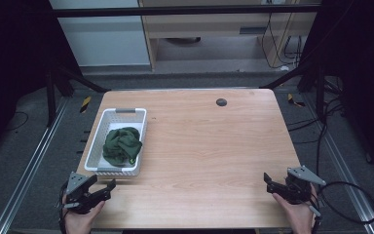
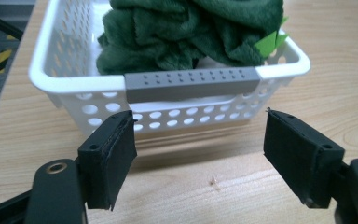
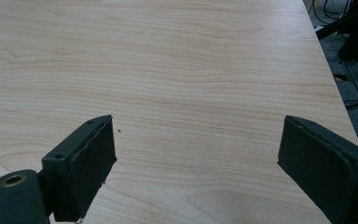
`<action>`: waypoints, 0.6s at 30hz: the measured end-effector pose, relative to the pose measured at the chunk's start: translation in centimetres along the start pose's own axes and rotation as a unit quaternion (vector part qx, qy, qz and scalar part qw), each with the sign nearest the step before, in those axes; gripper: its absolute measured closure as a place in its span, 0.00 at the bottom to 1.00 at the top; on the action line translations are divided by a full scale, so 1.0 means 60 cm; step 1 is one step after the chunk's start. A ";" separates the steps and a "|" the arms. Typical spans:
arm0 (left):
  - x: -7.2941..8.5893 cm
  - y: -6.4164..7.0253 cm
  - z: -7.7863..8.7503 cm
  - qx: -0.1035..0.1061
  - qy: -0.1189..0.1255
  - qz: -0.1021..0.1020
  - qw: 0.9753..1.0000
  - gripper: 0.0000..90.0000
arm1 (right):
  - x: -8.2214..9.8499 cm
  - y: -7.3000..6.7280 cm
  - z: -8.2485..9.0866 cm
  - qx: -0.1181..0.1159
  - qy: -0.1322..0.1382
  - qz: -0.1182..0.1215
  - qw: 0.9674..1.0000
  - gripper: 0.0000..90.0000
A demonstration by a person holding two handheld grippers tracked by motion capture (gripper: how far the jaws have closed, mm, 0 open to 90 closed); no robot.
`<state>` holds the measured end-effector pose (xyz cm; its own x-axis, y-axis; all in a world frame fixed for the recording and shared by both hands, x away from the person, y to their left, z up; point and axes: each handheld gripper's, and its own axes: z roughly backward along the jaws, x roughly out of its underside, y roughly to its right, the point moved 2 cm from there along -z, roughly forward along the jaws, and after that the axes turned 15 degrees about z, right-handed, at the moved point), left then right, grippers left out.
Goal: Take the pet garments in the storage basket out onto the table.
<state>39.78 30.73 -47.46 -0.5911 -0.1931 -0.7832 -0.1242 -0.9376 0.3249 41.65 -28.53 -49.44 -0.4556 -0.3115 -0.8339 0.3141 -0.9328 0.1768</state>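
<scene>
A white perforated basket (image 1: 102, 127) with grey handles stands on the left side of the wooden table (image 1: 209, 146), holding a crumpled dark green cloth (image 1: 121, 145). My left gripper (image 1: 103, 186) sits at the table's near left corner, just in front of the basket, open and empty. In the left gripper view the basket's near grey handle (image 2: 191, 83) lies a short way beyond the gripper (image 2: 198, 149), with the green cloth (image 2: 191, 28) heaped above it and a light green tag (image 2: 270, 43) at its right. My right gripper (image 1: 269, 182) rests at the near right corner, open over bare wood (image 3: 196, 140).
A small dark round grommet (image 1: 221, 102) sits in the table top near the far edge. Black frame legs and cables stand on the floor around the table, with a cabinet behind. The table's right edge (image 3: 328, 70) runs close to the right gripper.
</scene>
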 end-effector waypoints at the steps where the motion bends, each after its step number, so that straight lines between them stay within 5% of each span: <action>1: -0.001 0.000 0.001 0.001 0.002 0.001 1.000 0.27 | 0.000 0.000 0.000 0.000 0.000 0.000 1.000 0.12; 18: -0.023 0.009 0.021 0.014 0.026 -0.003 1.000 0.25 | -0.005 -0.013 0.004 -0.011 0.009 0.019 1.000 0.12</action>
<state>39.52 30.84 -45.53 -0.5479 -0.2024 -0.8117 -0.1503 -0.9307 0.3335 41.34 -27.75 -49.24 -0.4278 -0.3433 -0.8362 0.3485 -0.9162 0.1979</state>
